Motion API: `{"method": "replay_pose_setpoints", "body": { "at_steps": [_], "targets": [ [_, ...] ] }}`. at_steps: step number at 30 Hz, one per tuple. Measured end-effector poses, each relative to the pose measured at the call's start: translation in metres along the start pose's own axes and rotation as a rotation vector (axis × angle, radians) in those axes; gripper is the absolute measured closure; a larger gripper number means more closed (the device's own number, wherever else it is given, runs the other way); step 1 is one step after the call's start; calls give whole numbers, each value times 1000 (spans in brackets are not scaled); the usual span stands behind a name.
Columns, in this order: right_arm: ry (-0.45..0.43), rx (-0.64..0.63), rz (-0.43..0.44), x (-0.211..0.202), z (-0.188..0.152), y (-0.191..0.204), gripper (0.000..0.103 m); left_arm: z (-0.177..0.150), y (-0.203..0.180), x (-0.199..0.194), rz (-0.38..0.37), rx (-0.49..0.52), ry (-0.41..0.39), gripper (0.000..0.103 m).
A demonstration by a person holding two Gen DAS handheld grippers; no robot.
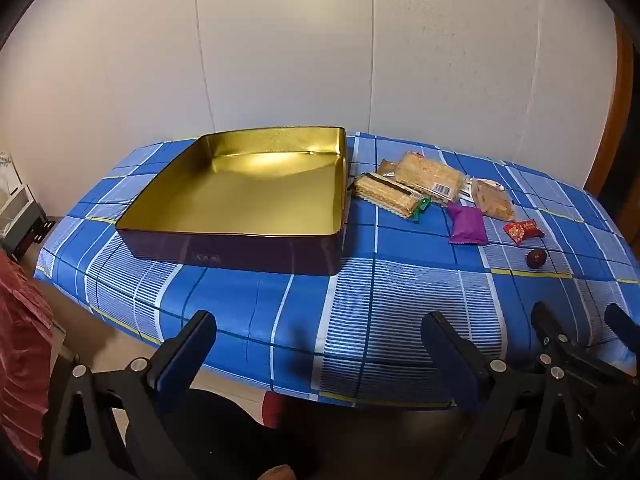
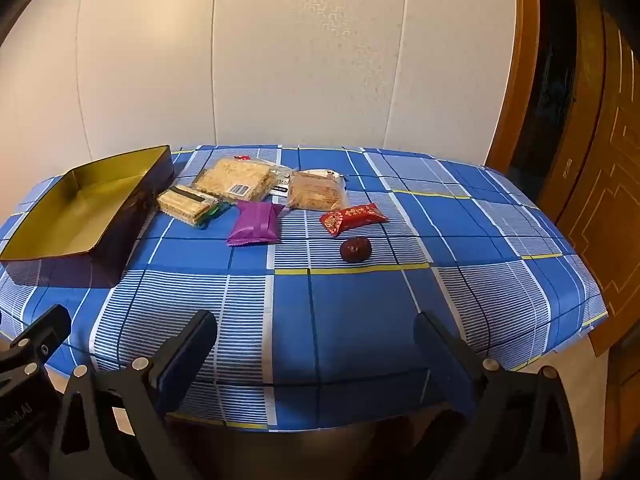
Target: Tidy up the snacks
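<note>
Both wrist views look forward over the near table edge toward the gold-lined rectangular tin (image 1: 240, 196). The left view faces it squarely and closer. The right view sits to its right, sharing the tin (image 2: 76, 208).

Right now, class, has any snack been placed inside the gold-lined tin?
No: the tin shows only its bare gold floor, and the snacks, such as the purple packet, lie on the tablecloth beside it.
</note>
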State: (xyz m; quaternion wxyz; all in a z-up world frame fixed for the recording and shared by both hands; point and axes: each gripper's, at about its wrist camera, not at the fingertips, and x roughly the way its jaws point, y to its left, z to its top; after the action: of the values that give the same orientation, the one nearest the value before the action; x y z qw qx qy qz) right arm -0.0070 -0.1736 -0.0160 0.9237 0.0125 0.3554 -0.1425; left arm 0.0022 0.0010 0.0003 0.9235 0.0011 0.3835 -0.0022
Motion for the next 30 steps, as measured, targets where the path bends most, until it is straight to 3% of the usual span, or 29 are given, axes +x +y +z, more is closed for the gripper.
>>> {"method": "replay_pose_setpoints", "body": {
  "at_steps": [5,10,17,30],
  "targets": [
    [-13,1,3,0,0,-1,2,-7,0,-3,-23,-7,-36,0],
    [-9,-13,4,-1,1,0,2,-5,11,-3,-109,-88,-53,0],
    [-6,-18,29,-3,3,1,2,-4,12,0,-47,-68,-40,0],
    [-20,-23,43,-4,3,1,2,-4,11,0,-25,-36,-43,0]
  ]
}}
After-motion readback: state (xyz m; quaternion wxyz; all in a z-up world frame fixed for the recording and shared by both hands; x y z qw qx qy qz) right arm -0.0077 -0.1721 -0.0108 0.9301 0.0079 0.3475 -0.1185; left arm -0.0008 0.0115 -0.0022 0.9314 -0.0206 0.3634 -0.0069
